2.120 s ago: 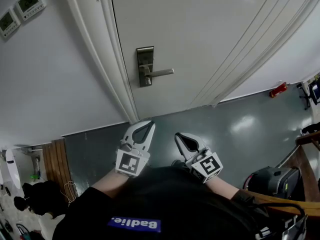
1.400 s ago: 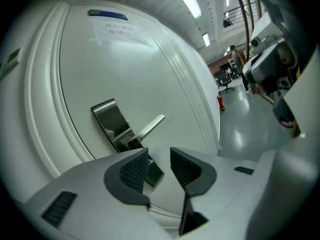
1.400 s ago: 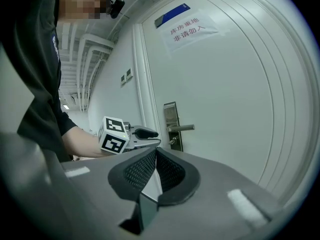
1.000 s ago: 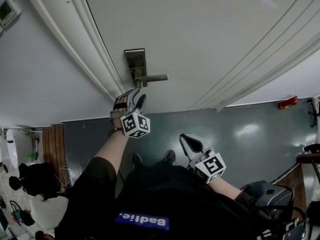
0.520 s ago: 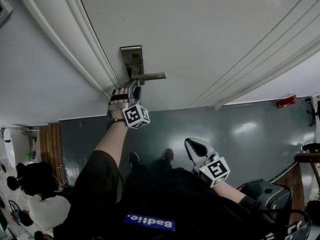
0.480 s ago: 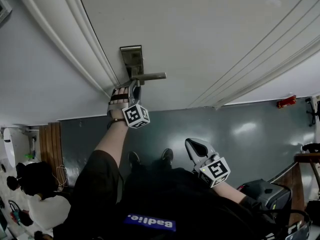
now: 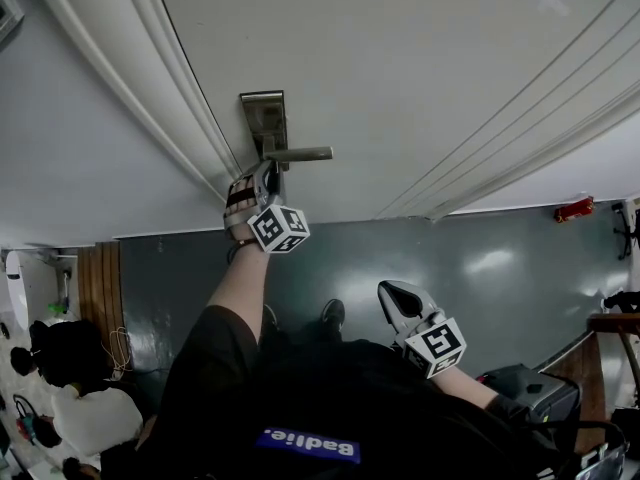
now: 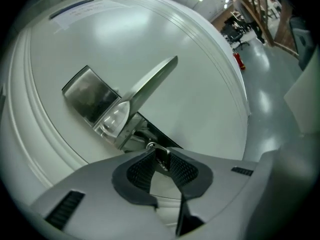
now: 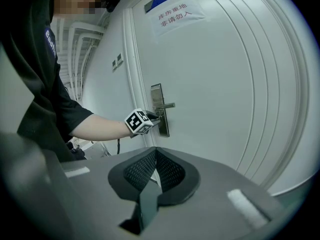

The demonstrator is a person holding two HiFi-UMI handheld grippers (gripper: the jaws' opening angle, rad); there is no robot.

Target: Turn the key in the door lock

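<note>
At the left, the white door frame (image 7: 150, 78) is running diagonally beside the white door (image 7: 430, 58). Near the door's edge the metal lock plate (image 7: 262, 116) is carrying a lever handle (image 7: 300, 154), which is pointing rightward in the head view. Just under that lever the left gripper (image 7: 268, 175) is reaching up to the plate's lower part. Its jaws are closing with the key (image 8: 161, 158) between them, the ribbed pads (image 8: 186, 170) are lying against the dark key head, and a small ring (image 8: 150, 145) is showing at the key's top. The person's bare forearm (image 7: 240, 278) is stretching up behind this gripper. Further right, the right gripper (image 7: 390, 291) is hanging low near the person's black shirt (image 7: 330, 398), well apart from the door, with its jaws lying together and nothing between them. At the far right a small red object (image 7: 571, 209) is lying where the grey floor (image 7: 500, 258) is meeting the wall.
</note>
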